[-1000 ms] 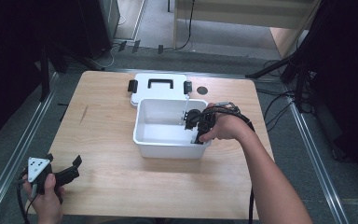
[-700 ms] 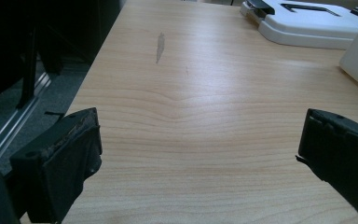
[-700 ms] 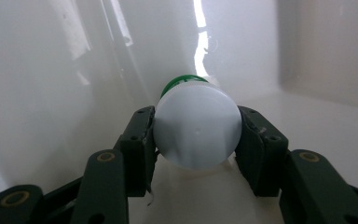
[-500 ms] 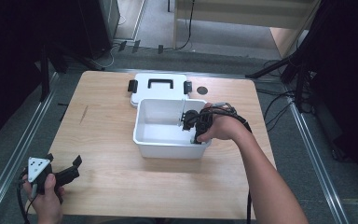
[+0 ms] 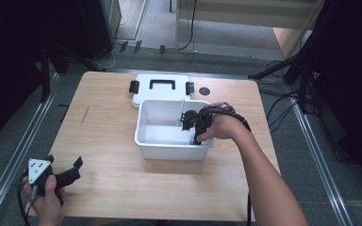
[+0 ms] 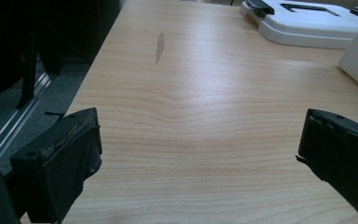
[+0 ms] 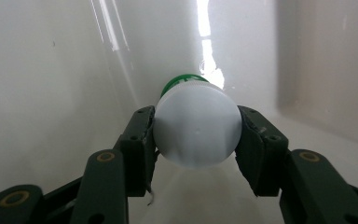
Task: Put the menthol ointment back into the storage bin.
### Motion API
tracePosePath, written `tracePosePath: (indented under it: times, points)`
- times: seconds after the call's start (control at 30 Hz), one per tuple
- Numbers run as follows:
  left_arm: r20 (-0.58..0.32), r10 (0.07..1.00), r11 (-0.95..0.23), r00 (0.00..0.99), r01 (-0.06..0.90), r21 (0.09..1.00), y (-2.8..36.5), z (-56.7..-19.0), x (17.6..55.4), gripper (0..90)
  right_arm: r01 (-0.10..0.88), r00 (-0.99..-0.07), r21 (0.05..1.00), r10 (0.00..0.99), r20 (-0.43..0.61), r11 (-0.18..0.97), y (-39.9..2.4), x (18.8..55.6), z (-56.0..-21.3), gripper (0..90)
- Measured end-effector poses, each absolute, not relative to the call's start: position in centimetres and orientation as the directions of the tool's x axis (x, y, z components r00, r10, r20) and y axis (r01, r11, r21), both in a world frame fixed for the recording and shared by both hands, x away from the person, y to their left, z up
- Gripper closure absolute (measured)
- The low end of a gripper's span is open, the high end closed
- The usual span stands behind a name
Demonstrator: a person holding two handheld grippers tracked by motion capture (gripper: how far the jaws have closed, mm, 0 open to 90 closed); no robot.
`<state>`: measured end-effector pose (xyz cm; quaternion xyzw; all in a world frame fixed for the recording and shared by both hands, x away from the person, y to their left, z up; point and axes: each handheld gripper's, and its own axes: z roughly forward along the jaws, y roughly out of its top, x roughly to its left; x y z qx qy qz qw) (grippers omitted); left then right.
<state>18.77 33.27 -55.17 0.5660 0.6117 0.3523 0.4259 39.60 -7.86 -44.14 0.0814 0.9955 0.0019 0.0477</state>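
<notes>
Two grippers working: nearest, the left gripper (image 5: 65, 175) is resting on the tabletop (image 5: 108, 141), fingers spread wide. Farther in, the right gripper (image 7: 196, 140) is pinching a white-capped green bottle (image 7: 196, 130) inside the white bin (image 5: 169, 149); beyond, its lid (image 5: 160, 89) is lying flat.

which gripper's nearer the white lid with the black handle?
Right. The right gripper is inside the white bin right beside the lid; the left gripper sits at the table's near-left corner.

No legible text, label, brand, number or sign anywhere: none on the white-capped bottle (image 7: 196, 128) (its green body mostly hidden), on the white bin (image 5: 169, 149), on its lid (image 5: 160, 92), or on the wooden table (image 5: 113, 169).
</notes>
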Motion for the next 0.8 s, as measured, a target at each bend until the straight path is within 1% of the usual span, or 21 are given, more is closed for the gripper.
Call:
tracePosePath:
  times: [0.13,0.2,0.23,0.27,0.3,0.5,0.6,0.67,0.8]
  points:
    - [-0.12,0.993,0.108,0.006,0.393,0.913,33.28,-55.17,18.78,0.0,0.164,-0.984,-0.007,0.163,-0.076,0.986,-7.72,39.87,-44.39,51.7]
    - [-0.119,0.993,0.107,0.006,0.393,0.913,33.26,-55.17,18.79,0.0,0.161,-0.983,-0.047,0.156,-0.092,0.986,-7.57,39.88,-44.6,51.7]
    - [-0.119,0.993,0.107,0.007,0.393,0.913,33.26,-55.17,18.78,0.0,0.153,-0.984,-0.091,0.143,-0.105,0.984,-7.41,39.93,-44.79,51.7]
    - [-0.119,0.993,0.107,0.006,0.393,0.913,33.26,-55.17,18.79,0.0,0.153,-0.984,-0.091,0.143,-0.105,0.984,-7.41,39.93,-44.79,51.7]
    - [-0.12,0.993,0.108,0.007,0.393,0.913,33.26,-55.17,18.79,0.0,0.15,-0.985,-0.123,0.137,-0.11,0.981,-7.25,39.94,-44.89,51.6]
    - [-0.121,0.993,0.108,0.008,0.393,0.913,33.27,-55.17,18.79,0.0,0.146,-0.984,-0.141,0.128,-0.124,0.979,-7.11,39.86,-45.04,51.2]
    - [-0.121,0.993,0.108,0.008,0.393,0.913,33.27,-55.17,18.79,0.0,0.151,-0.984,-0.139,0.135,-0.119,0.979,-7.11,39.81,-45.06,48.6]
    - [-0.121,0.993,0.108,0.008,0.394,0.913,33.27,-55.17,18.79,0.0,0.146,-0.984,-0.139,0.129,-0.126,0.979,-7.14,39.77,-45.05,51.1]
    - [-0.12,0.993,0.107,0.009,0.394,0.913,33.27,-55.17,18.79,0.0,0.155,-0.983,-0.121,0.14,-0.12,0.981,-7.28,39.72,-44.92,52.1]
